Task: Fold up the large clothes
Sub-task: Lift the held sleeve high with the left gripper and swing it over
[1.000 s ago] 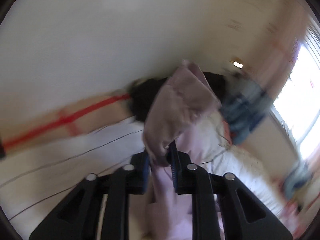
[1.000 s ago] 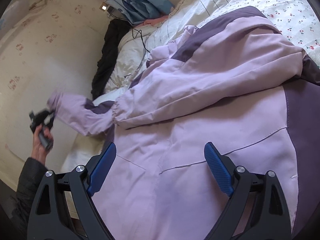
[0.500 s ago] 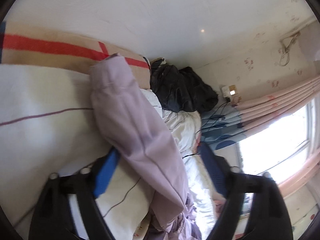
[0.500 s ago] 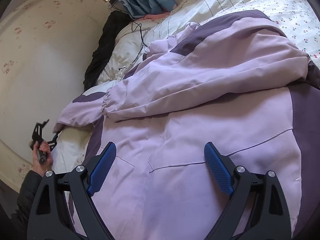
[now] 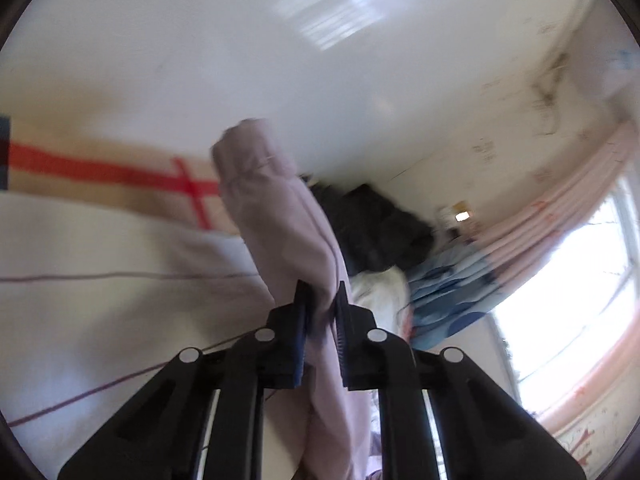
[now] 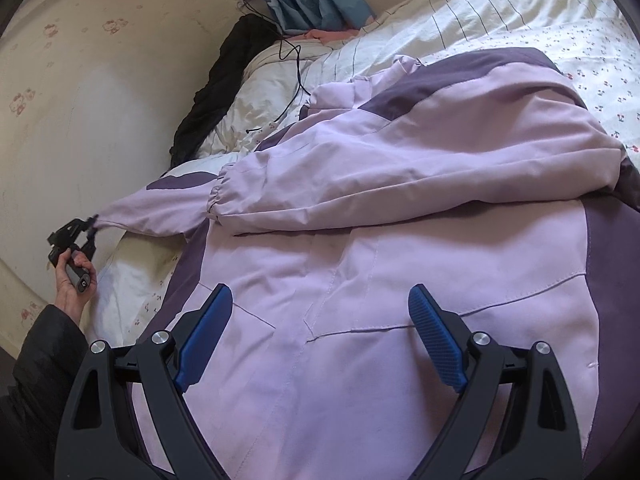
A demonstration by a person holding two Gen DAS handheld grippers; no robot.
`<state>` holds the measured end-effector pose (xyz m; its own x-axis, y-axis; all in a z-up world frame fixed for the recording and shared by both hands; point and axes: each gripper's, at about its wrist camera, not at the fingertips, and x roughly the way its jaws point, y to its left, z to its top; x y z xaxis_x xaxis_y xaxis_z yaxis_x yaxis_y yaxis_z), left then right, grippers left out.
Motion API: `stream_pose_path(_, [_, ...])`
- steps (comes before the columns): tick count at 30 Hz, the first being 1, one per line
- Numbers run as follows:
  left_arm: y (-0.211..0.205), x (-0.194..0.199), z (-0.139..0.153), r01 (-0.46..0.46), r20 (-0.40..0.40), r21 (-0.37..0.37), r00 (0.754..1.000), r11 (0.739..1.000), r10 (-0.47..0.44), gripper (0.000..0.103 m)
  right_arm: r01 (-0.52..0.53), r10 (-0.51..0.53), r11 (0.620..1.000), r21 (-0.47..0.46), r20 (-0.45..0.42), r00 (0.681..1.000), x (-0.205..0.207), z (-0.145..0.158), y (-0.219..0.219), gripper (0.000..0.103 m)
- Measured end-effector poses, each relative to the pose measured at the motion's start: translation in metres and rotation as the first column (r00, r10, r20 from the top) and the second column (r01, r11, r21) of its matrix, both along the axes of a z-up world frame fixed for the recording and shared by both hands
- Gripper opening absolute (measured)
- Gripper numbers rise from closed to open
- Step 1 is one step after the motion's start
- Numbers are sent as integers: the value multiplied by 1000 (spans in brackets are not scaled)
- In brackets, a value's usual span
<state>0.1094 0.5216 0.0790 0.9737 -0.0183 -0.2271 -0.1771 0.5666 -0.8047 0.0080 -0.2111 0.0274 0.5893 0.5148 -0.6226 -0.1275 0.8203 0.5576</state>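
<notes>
The left gripper (image 5: 322,300) has re-clamped the jacket sleeve (image 5: 280,216) between its fingers, likely to fold it inward. The right gripper (image 6: 320,336) hovers spread above the jacket (image 6: 400,280) body, holding nothing.

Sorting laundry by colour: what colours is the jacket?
Jacket: light lilac with dark purple panels; right wrist view.

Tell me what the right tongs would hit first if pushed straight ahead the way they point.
Most likely the lilac jacket: the open right tongs point down at its body panel on the bed, with nothing between, though depth is unclear.
</notes>
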Motion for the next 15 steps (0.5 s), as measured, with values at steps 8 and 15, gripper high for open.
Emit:
stream_pose_path(8, [30,5,-53,5,-141,-160,990,987,-28,17,-13,13,1000,-21,-16,1000,2,-6,3,86])
stream_pose_path(15, [21,10,-32,77,-60,-175,994,982,-89,81,-17,17,1000,-26,-17,1000,3,-8,6,86])
